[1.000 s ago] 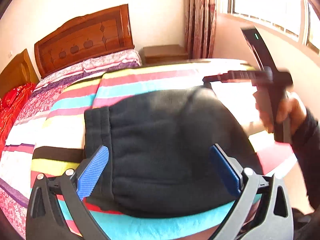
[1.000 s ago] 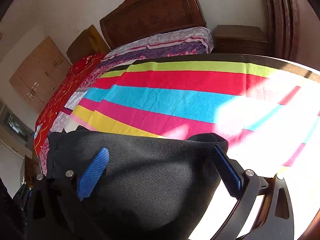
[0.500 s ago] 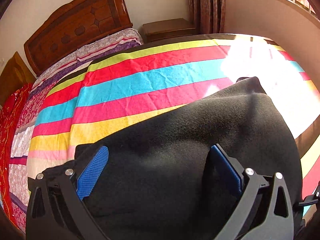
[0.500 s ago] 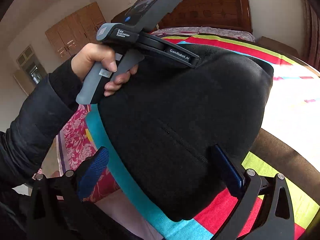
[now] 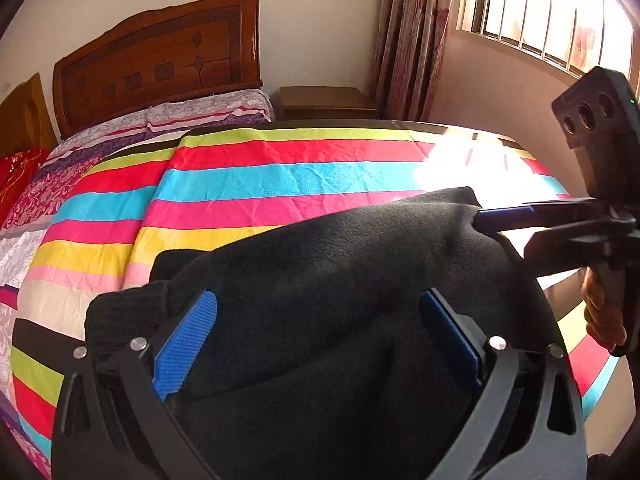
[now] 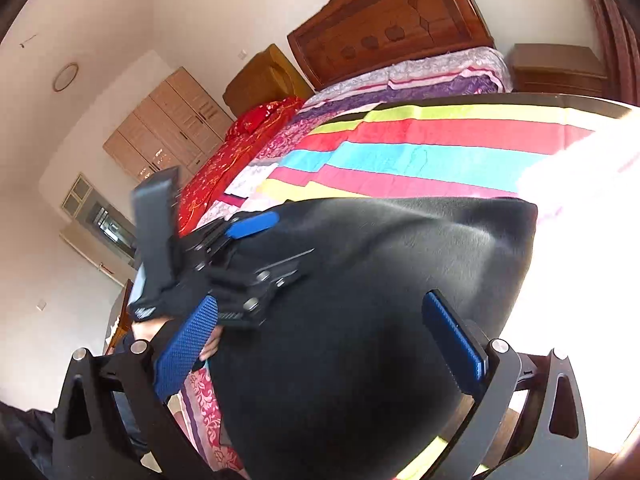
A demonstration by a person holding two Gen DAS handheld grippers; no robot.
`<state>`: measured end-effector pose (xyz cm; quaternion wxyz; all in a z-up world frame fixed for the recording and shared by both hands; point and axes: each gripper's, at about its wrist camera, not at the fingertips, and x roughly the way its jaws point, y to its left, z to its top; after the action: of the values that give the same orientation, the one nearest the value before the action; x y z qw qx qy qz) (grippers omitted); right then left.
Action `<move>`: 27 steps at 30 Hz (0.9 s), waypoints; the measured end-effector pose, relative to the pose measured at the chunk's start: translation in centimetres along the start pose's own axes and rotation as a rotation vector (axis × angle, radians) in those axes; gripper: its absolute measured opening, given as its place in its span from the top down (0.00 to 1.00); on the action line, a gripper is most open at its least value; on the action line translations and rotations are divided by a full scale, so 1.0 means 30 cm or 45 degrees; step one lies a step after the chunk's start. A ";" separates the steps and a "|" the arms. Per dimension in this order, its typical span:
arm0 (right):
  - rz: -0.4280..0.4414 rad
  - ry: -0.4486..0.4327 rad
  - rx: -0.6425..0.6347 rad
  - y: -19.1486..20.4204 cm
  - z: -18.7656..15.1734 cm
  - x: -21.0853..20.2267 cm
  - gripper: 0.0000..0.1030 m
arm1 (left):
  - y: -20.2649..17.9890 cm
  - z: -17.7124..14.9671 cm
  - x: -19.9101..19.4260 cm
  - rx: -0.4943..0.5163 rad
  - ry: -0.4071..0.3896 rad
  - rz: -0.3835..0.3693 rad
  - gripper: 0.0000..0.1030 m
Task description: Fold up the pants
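the pants [image 5: 328, 280], black and fleecy, lie bunched in a thick mound on the near part of the bed [image 5: 280, 176], over the striped cover, with a ribbed band, waistband or cuff, showing at the left edge of the heap. they look partly folded, thick and doubled, yet rounded, so the judgement is that the fold is under way and the layers need flattening or one more fold.

the left gripper [image 5: 320, 344] hangs low over the cloth with its blue fingers [image 5: 186, 344] spread wide and nothing between them; it seems poised to press or to take a fresh hold on the near edge. the right gripper [image 6: 324, 344] shows the same in its own view, blue fingers [image 6: 454, 340] well apart above the dark fabric and gripping nothing. in the left view its tip reaches in from the right and lies against the far right corner of the mound, probably to steady or tuck that corner; whether it presses is hard to tell.

the person's hand [image 5: 604, 312] grips the right handle at the bed's edge. beyond stand the wooden headboard [image 5: 160, 64], a bedside table [image 5: 328, 102] and curtains [image 5: 412, 32] by the bright window [image 5: 552, 12], whose glare washes out the cover's right side.
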<state>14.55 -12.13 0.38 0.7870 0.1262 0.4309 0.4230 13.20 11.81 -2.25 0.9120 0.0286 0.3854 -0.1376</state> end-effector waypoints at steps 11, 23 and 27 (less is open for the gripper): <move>0.023 -0.025 0.103 -0.116 0.144 0.123 0.05 | 0.016 -0.037 -0.011 -0.040 -0.017 -0.038 0.02; -0.574 -0.156 -0.160 0.032 0.081 0.075 0.07 | 0.007 -0.037 -0.005 -0.028 -0.005 -0.007 0.02; -0.649 -0.124 -0.183 0.074 -0.019 0.055 0.07 | -0.004 -0.048 -0.011 -0.040 0.020 0.049 0.02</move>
<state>13.30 -9.61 0.34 0.8949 -0.0224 0.3794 0.2341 11.93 12.00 -3.03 0.9117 0.0227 0.3941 -0.1138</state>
